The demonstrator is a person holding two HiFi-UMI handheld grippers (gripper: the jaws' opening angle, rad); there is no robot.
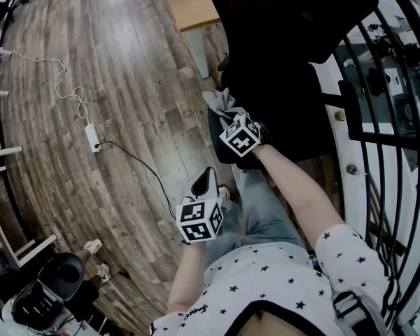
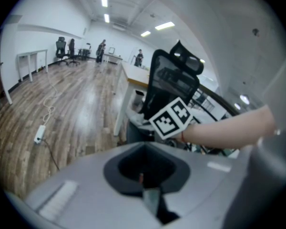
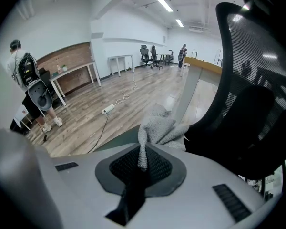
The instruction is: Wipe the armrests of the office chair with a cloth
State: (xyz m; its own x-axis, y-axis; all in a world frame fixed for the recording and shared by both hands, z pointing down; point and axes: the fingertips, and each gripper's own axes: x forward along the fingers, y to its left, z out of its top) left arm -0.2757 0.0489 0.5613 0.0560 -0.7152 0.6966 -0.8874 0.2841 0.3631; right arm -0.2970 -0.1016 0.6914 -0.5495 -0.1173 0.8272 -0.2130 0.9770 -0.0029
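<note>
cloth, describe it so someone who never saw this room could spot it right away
Find the black mesh office chair on the wood floor. At its armrest, the right tongs are shut on the cloth. It is the only pale grey, crumpled, knitted-looking thing against the black chair.

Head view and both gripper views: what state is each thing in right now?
right gripper: jaws shut on the cloth.
left gripper: jaws shut, nothing between them.
cloth: bunched, one end pinched.
office chair: upright, nobody seated.
power strip: flat on the floor, cable attached.
</note>
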